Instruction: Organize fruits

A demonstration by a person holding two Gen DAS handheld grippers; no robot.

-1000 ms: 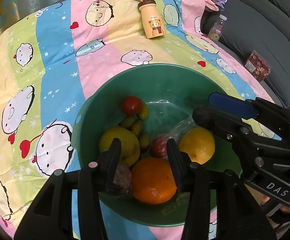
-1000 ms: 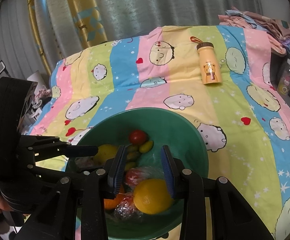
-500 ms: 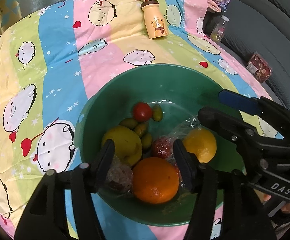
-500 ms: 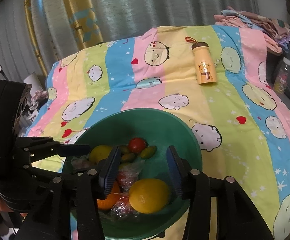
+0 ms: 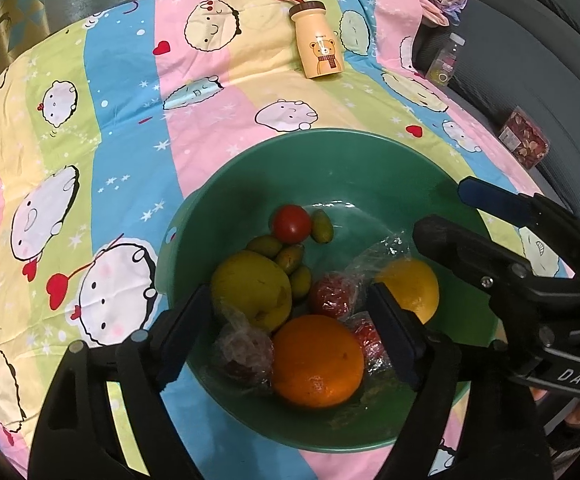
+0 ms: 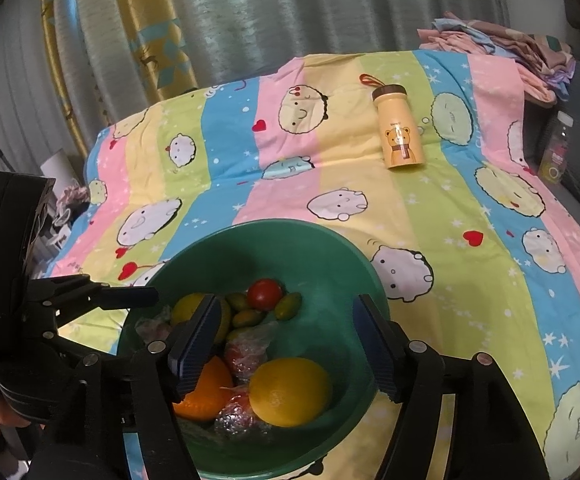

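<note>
Left hand-held gripper (image 5: 290, 330) hovering over the near side of the green bowl (image 5: 250, 184), jaws just opened wide, nothing pinched; the orange (image 5: 316, 360) lying below, between the two pads but untouched

Right hand-held gripper (image 6: 286, 346) likewise over the bowl, jaws just spread apart and empty, the yellow citrus (image 6: 288, 392) lying under the gap

All fruit inside the bowl: a pale yellow-green round fruit (image 5: 252, 290), a red tomato (image 5: 291, 222) toward the far side, several small green olive-like fruits (image 5: 288, 258) between them, and a few red pieces in crinkled clear wrap (image 5: 332, 296)

Likely handling: orange and citrus firm, fairly heavy, round, apt to roll, so best taken across the widest part with pads square to the peel. Tomato softer with smooth skin, probably bruised by a hard squeeze. Small green fruits light and slippery, prone to popping out of a wide pinch. Wrapped pieces with slick film that may slide or tear; better gripped on the body than on a loose fold

Bowl resting on a bed covered by a striped cartoon sheet (image 5: 122, 128), soft and wrinkled, so likely to tip under a sideways push. A yellow bear-print bottle (image 5: 319, 50) lying well apart on the sheet. Grey curtains (image 6: 290, 12) behind, folded clothes (image 6: 502, 46) at the far corner, a grey sofa (image 5: 538, 80) alongside
</note>
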